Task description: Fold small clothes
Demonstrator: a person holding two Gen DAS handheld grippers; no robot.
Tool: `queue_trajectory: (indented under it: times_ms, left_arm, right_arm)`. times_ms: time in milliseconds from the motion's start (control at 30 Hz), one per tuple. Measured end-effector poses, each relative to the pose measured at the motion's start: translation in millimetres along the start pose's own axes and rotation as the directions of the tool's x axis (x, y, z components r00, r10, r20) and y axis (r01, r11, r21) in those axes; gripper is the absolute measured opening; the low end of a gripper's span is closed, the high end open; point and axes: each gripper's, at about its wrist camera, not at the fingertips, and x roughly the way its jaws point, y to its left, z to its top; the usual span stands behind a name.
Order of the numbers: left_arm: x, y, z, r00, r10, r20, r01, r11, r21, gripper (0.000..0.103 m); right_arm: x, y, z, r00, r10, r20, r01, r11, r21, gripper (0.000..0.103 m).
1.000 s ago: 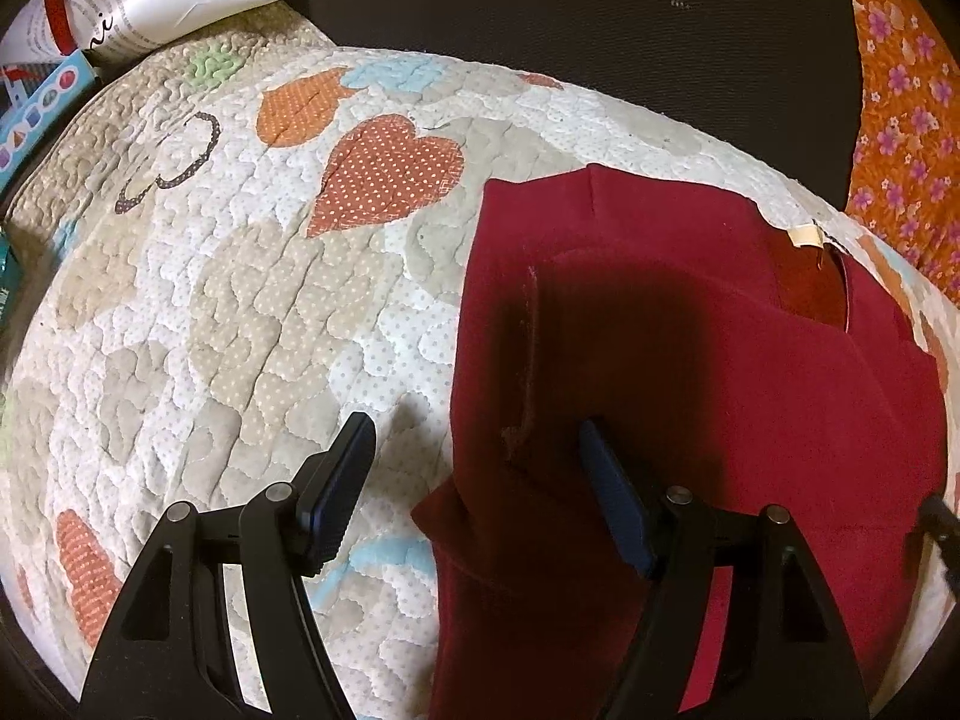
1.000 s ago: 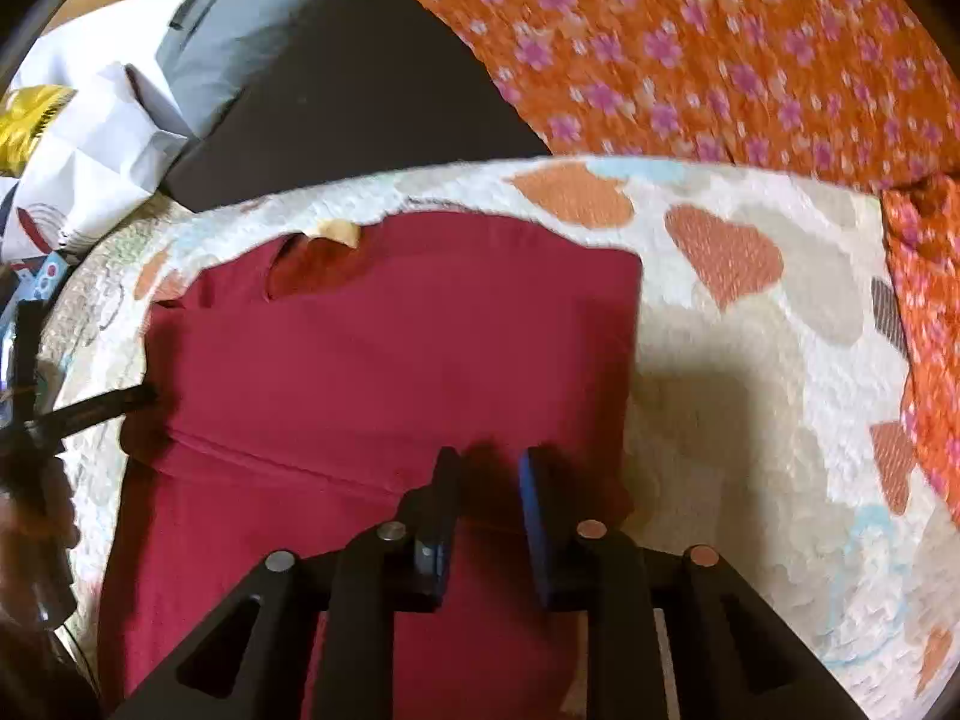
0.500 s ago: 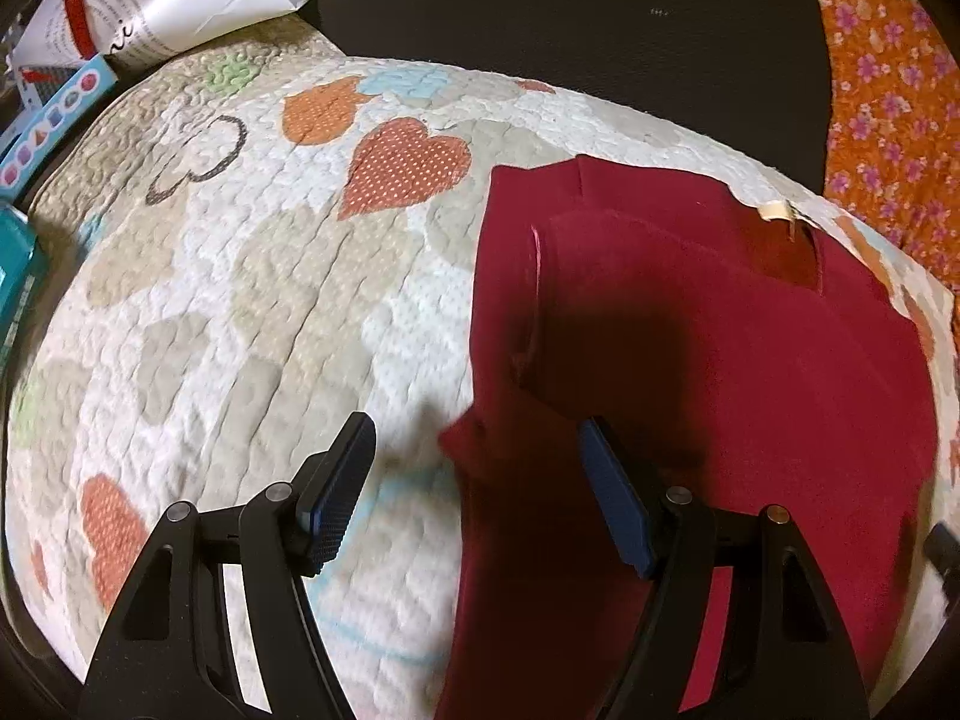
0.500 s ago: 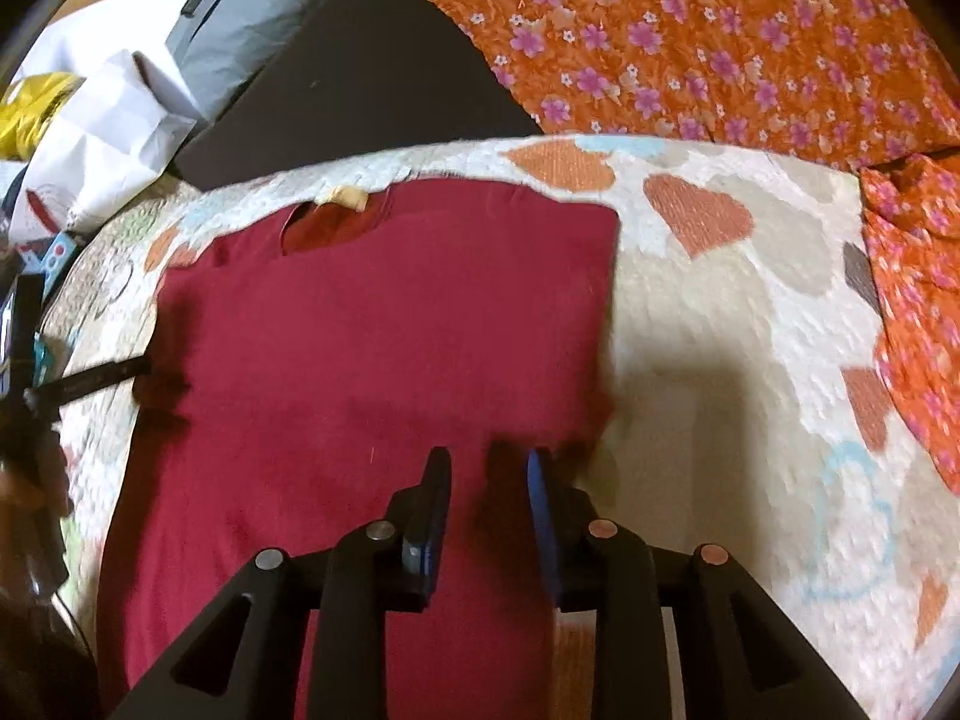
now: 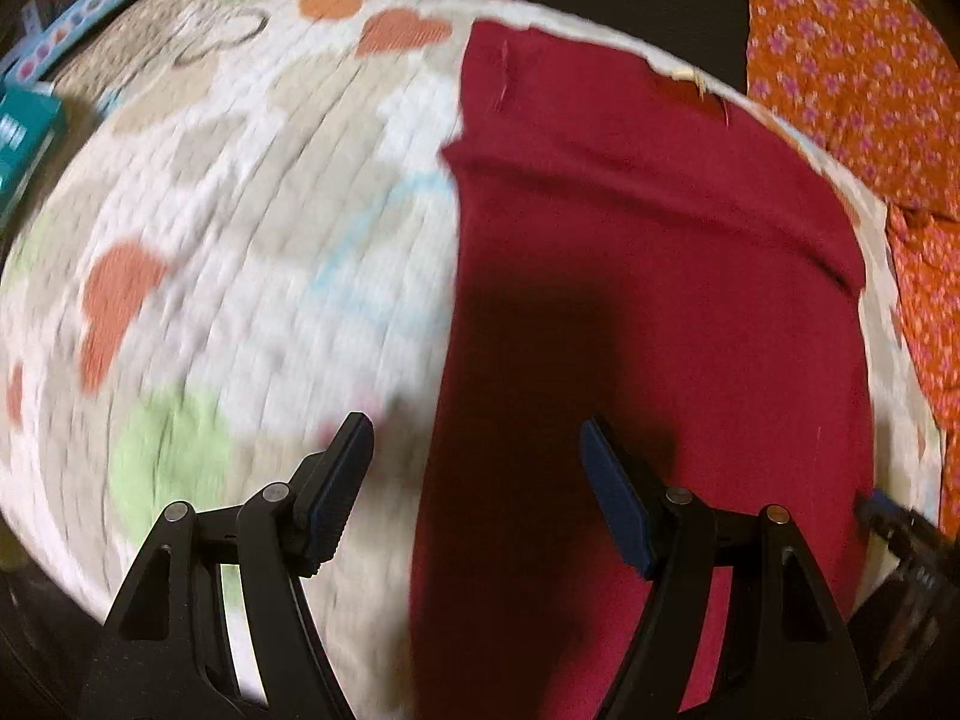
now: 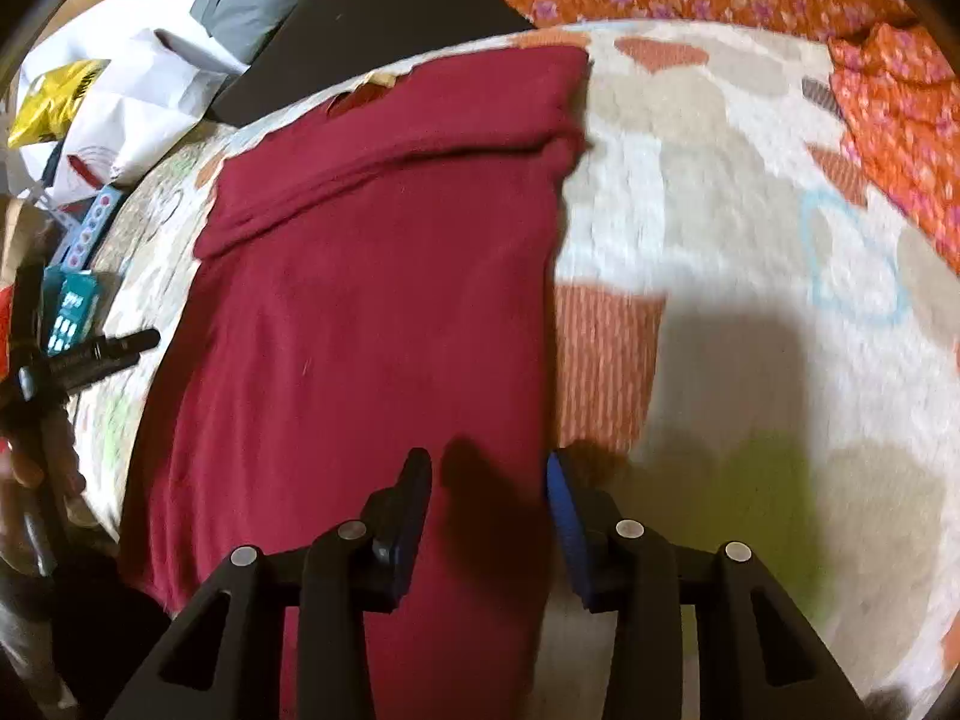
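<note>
A: What was the biggest thing in view?

B: The heart-patterned quilt point(image 5: 240, 210), which covered most of both views. On it lay the red shirt point(image 6: 372, 276), spread long and narrow with its sides turned in. A fold ridge crossed it near the collar end, where a small tan neck label point(image 5: 684, 73) showed at the far edge.

A: How did you judge it would handle?

B: Light, soft and limp, by the look of the thin knit. I'd expect it to sag from any single pinch point and to drag on the quilting instead of sliding cleanly. It wasn't fragile, so a firm pinch should do no harm.

A: Where would you have taken hold?

B: At the two near hem corners, one per gripper, through all layers, so the turned-in sides wouldn't spill open when lifted toward the collar.

A: And the grippers?

B: The left gripper point(image 5: 474, 480) was spread wide and empty, straddling the shirt's left edge, with one finger over the quilt and the other over the cloth. The right gripper point(image 6: 489, 504) was parted more narrowly, gripping nothing, with the shirt's right edge lying between its fingers. Whether either touched the fabric I couldn't tell, because the views were blurred.
</note>
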Motion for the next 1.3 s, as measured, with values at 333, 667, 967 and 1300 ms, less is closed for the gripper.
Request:
queue_trajectory:
  times_ms: [333,667,967,1300]
  left_arm:
    - [-13,18,-71,0.996,-0.042,-0.081,0.039,0.999,-0.034,0.072]
    - [-8,14,-96,0.991,-0.046,-0.127,0.042,0.998,-0.036,0.077]
    - [-1,-10,-104,0.991,-0.021,-0.134,0.024,1.0,0.019,0.083]
    - [-17,-32,-115,0.98,-0.14,-0.142,0.148,0.988,0.052,0.007]
  right_arm:
    - [-18,2,-56,0.996,0.071,-0.062,-0.072,0.997,-0.017,0.042]
    - [-16,15,-82,0.989,0.114,-0.091,-0.118,0.992,-0.037,0.045]
    - [-18,11,-90,0.988,0.138,-0.064,-0.141,0.989,-0.035,0.047]
    - [-26,20,-81,0.954,0.289,-0.085,-0.296,0.952,-0.08,0.011]
